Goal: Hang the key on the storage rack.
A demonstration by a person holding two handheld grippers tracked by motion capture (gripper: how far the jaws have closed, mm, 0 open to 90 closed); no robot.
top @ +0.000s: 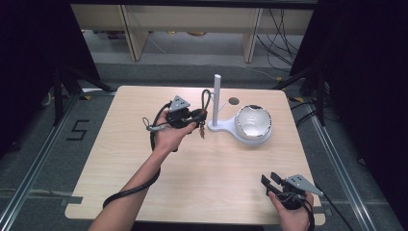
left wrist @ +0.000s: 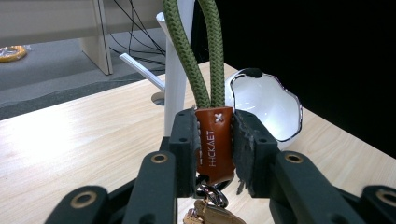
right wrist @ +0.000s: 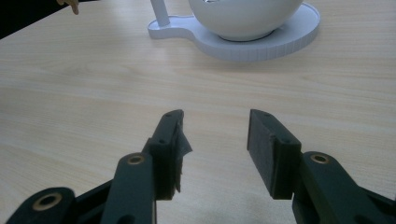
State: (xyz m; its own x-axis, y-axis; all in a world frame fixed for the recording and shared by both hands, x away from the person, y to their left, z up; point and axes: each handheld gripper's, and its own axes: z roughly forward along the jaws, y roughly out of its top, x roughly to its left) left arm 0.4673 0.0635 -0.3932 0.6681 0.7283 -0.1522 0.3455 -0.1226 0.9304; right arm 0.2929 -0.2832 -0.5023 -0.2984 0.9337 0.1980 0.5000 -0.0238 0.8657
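Near edge of table (top: 192, 183): right gripper (top: 270, 182) held low at front-right corner, jaws spread wide w/ nothing between; bare wood under them in right gripper view (right wrist: 215, 140).

Mid-table, left of centre: left gripper (top: 198, 115) held above surface, jaws clamped on brown leather tab (left wrist: 214, 142) of keychain (top: 204, 111). Olive cord loop (left wrist: 198, 51) stands up from tab; metal ring & keys (left wrist: 208, 212) hang below jaws.

Beyond, just right of left gripper: white stand (top: 217, 98), upright post w/ side peg, on flat base. White bowl (top: 253, 122) sits on base's round end.
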